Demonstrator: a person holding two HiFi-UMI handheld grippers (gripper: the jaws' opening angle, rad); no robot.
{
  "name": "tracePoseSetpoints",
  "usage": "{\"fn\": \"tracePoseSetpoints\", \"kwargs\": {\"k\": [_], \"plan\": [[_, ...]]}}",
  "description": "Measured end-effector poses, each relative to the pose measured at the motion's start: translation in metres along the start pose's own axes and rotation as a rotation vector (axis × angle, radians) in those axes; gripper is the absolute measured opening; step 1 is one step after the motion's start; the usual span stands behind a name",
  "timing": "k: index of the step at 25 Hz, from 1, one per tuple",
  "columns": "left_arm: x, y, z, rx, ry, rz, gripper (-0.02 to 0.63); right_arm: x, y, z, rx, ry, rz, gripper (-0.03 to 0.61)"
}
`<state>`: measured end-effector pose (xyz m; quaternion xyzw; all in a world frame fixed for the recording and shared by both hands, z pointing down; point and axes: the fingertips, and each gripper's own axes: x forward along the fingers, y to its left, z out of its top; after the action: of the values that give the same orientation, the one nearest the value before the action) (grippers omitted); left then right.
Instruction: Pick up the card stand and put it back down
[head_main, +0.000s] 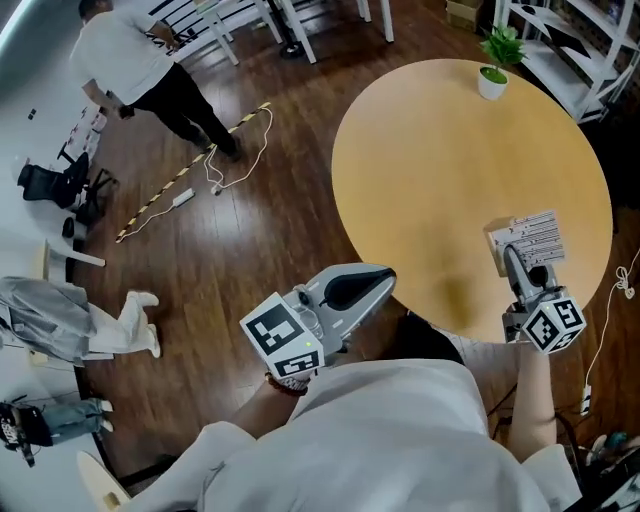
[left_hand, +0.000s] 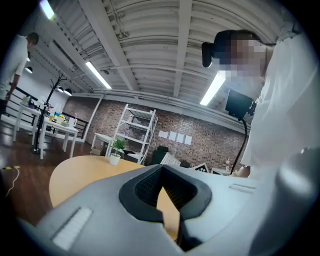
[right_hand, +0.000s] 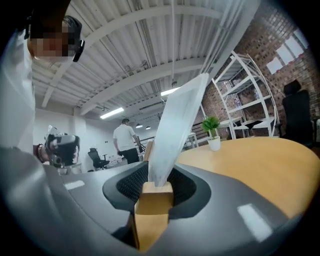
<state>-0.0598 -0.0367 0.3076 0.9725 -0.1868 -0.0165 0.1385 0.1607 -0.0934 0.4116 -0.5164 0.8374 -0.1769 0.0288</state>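
Note:
The card stand (head_main: 530, 238) is a small wooden block (right_hand: 152, 200) with a pale card (right_hand: 177, 130) standing in its slot. My right gripper (head_main: 512, 258) is shut on the block, over the round wooden table (head_main: 440, 170) near its front right edge. I cannot tell whether the block touches the tabletop. In the right gripper view the card leans up and to the right from the jaws. My left gripper (head_main: 385, 278) hangs off the table's front left edge, its jaws together with nothing between them. In the left gripper view, my left gripper (left_hand: 165, 192) points across the tabletop.
A small potted plant (head_main: 495, 65) stands at the table's far edge. White shelving (head_main: 580, 40) is behind the table at the right. A person (head_main: 130, 60) stands on the dark wood floor at the far left, near a striped bar and cables (head_main: 215, 165).

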Motion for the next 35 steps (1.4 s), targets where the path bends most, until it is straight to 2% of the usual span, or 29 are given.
{"fn": "tracePoseSetpoints", "kwargs": {"k": [2, 6, 11, 16, 20, 23, 26, 28, 30, 32, 35], "plan": [[0.022, 0.029, 0.001, -0.035, -0.012, 0.030, -0.012, 0.040, -0.046, -0.010, -0.003, 0.060, 0.005, 0.126], [0.057, 0.092, -0.027, -0.094, 0.021, 0.164, -0.012, 0.115, -0.125, -0.058, -0.031, 0.189, 0.026, 0.126], [0.084, 0.141, -0.053, -0.184, 0.104, 0.266, -0.012, 0.173, -0.188, -0.091, -0.100, 0.330, 0.025, 0.126], [0.095, 0.167, -0.060, -0.304, 0.089, 0.326, -0.012, 0.215, -0.197, -0.095, -0.224, 0.374, 0.102, 0.126], [0.099, 0.189, -0.060, -0.454, 0.011, 0.364, -0.012, 0.236, -0.193, -0.097, -0.394, 0.417, 0.188, 0.127], [0.108, 0.203, -0.065, -0.530, -0.024, 0.344, -0.012, 0.247, -0.196, -0.109, -0.498, 0.452, 0.262, 0.129], [0.117, 0.216, -0.080, -0.573, -0.042, 0.307, -0.012, 0.261, -0.199, -0.127, -0.531, 0.483, 0.324, 0.129], [0.121, 0.208, -0.081, -0.586, -0.035, 0.290, -0.012, 0.253, -0.196, -0.123, -0.514, 0.515, 0.320, 0.143], [0.122, 0.199, -0.084, -0.597, -0.021, 0.281, -0.012, 0.241, -0.194, -0.120, -0.493, 0.538, 0.291, 0.221], [0.121, 0.203, -0.094, -0.597, -0.012, 0.277, -0.012, 0.236, -0.204, -0.130, -0.474, 0.536, 0.235, 0.255], [0.112, 0.210, -0.103, -0.571, -0.018, 0.282, -0.012, 0.210, -0.217, -0.132, -0.412, 0.491, 0.110, 0.268]]}}
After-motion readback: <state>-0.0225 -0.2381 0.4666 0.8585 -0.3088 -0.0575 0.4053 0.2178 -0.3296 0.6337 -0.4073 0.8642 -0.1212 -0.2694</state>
